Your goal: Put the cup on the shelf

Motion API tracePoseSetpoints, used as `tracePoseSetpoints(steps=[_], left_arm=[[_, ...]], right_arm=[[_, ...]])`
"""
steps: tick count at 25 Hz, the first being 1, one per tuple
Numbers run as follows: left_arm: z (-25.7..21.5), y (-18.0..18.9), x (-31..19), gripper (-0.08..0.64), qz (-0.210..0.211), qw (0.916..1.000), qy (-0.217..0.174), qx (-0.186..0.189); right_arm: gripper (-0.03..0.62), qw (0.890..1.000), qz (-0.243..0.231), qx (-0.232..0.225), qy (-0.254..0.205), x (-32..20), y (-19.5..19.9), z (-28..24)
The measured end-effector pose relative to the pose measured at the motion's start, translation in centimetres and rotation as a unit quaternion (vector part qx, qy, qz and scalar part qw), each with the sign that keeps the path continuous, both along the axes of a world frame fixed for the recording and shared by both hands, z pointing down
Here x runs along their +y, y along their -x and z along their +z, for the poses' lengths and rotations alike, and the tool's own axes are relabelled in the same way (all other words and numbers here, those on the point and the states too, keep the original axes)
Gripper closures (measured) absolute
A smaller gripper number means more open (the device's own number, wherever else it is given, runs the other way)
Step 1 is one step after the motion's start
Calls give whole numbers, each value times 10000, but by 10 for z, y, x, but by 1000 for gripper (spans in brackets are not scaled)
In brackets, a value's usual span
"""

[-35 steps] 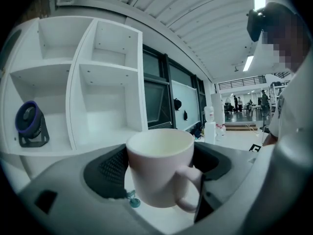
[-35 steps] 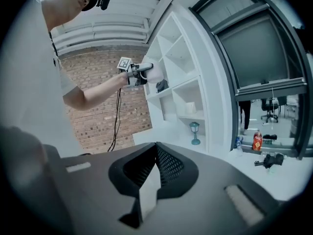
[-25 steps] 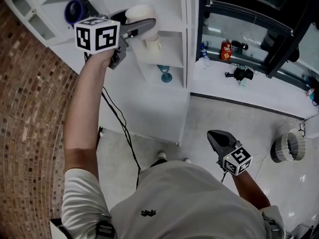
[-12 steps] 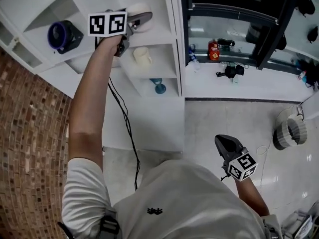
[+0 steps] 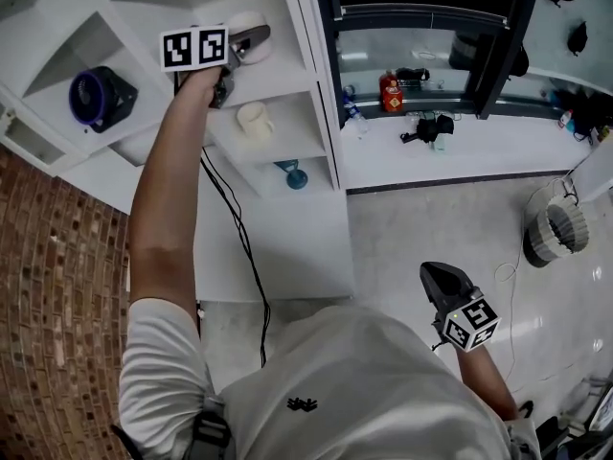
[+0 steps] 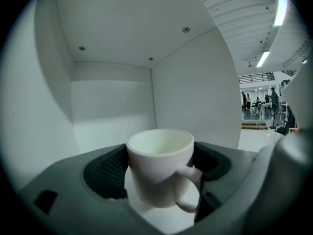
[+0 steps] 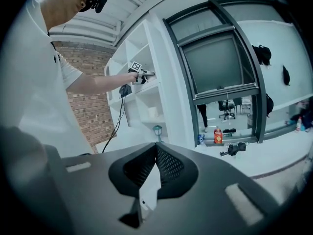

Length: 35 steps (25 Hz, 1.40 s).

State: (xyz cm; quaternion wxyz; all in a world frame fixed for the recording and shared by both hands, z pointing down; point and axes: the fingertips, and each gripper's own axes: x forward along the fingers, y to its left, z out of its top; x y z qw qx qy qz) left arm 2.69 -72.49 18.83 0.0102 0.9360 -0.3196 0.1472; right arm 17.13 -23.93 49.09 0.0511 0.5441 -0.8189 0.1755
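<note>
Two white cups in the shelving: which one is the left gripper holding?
The upper cup, clamped in the left gripper; the lower cup stands free, untouched, lower down.

We see a brick wall (image 5: 57,286) at left, a pale glossy floor (image 5: 431,218), and a dark-framed window (image 5: 421,36) ahead.

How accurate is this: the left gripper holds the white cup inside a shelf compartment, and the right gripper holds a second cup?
One error: the right gripper holds nothing; the right gripper view shows its jaws together and empty. The left gripper does hold the white cup inside a shelf compartment.
</note>
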Motion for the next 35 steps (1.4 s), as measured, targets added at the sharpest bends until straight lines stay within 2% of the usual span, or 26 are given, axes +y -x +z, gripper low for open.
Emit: tracePoseSetpoints(steps=[8,13,24,29,35], left_arm=[[8,0,-9,141,-73,9999,-60,40],[3,2,-4,80,-149,9996,-242,68],[-8,15,26,80,-242,9984,-458,211],[-8,29,42,84,-409,9974,-546,242],[-8,46,65,149,-605,9953,-643,388]], right_arm=[[583,9999,146,2,-22,8,-5,1],[583,9999,143,7,-25,13,-11,2],[583,9999,-150,-37,-72,15,-19,2],[583,9992,-396,-40,-70,13,-17,4],[583,9977,-667,-24,-74,14,-19,5]])
